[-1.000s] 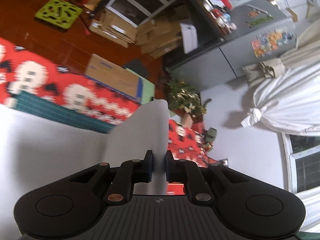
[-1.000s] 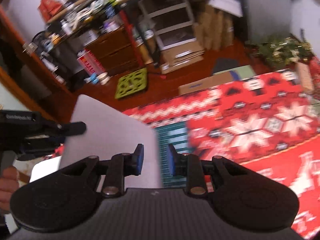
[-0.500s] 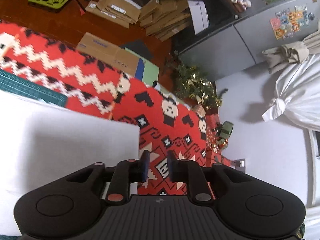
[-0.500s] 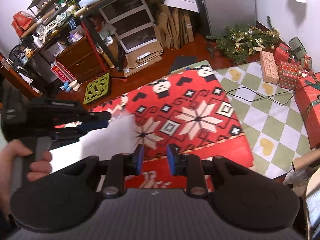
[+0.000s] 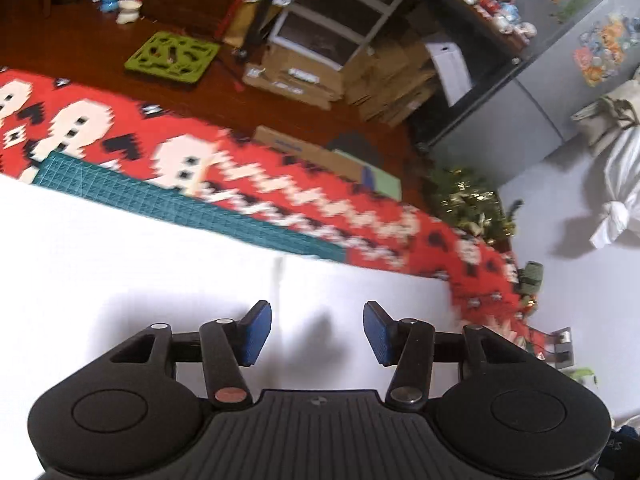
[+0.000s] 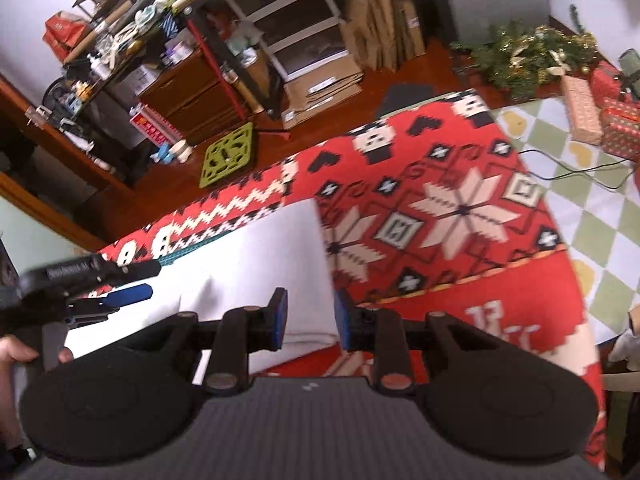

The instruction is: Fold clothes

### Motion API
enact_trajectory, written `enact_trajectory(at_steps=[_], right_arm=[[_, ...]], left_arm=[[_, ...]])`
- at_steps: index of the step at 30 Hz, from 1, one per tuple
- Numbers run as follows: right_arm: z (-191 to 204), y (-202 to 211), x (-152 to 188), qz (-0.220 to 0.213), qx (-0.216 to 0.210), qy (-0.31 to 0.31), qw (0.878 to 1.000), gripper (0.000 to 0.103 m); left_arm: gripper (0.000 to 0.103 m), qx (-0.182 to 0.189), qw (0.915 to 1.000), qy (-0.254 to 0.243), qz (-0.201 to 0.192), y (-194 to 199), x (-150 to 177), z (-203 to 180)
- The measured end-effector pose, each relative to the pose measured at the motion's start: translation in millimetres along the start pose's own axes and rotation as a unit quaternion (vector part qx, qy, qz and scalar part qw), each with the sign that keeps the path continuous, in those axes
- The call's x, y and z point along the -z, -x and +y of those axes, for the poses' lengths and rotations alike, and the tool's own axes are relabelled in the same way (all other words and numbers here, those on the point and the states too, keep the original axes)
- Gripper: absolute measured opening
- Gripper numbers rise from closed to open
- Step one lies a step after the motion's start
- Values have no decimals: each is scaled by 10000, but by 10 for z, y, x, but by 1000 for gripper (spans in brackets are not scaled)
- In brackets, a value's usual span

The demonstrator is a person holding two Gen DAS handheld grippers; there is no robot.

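Observation:
A white garment lies flat on a red patterned rug, with a faint crease running across it. My left gripper hovers just above the cloth, its jaws opening and nothing between the blue pads. In the right wrist view the same garment ends in a folded right edge. My right gripper stands partly open over that edge; the cloth shows in the gap, but the pads do not press on it. The left gripper reaches in from the left, held by a hand.
A green cutting mat peeks out under the garment on the red rug. Beyond lie a lime trivet, cardboard boxes, shelving, a fridge, a Christmas garland and wrapped gifts.
The left gripper held the white cloth up a second ago; it has let go, sunk and spread its jaws, and the cloth now lies flat. The right gripper swung over the cloth's right edge.

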State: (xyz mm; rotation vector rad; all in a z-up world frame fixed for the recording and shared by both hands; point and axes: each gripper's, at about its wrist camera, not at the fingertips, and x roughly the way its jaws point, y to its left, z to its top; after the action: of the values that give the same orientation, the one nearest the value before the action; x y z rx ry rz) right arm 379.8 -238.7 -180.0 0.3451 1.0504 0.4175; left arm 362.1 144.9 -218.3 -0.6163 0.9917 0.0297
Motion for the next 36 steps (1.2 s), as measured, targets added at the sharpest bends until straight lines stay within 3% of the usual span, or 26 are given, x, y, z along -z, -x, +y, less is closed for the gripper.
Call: enact_trajectory(at_steps=[4,7,13,17,18,19,20,25,31,36], right_arm=[[138,-161,30,140,-31,61,9999,28],[203,-251,58,236,-19,59,9997,28],[319,-389,62,349,18,98,9993,28],[379,-427,49,348,-7,112,9993,28],[392,-441,48,355,-18,115,9993,28],[407,-457,51,358,-22,122,9993,28],[422,-473,55,361,-25,125,9993,28],[494,-509,72,386,-29,146,9991,28],[566,-451,22,290,8,193,9994,28],[654,-393,-29,104,7,181,9998,28]], left_arm=[[48,197,9993,207,227,-217,-41,254],[38,400,9974,469,386,-322,-40,384],[37,706,9956,377,493,-388,-18,349],[36,938,9915,707,555,-449,-25,366],[32,974,9911,702,580,-466,-18,344],[16,946,9917,624,607,-484,-8,303],[8,843,9932,501,633,-502,6,250],[6,594,9969,264,443,-410,29,89],[6,515,9984,71,199,13,-77,-28],[6,362,9991,78,190,278,-197,107]])
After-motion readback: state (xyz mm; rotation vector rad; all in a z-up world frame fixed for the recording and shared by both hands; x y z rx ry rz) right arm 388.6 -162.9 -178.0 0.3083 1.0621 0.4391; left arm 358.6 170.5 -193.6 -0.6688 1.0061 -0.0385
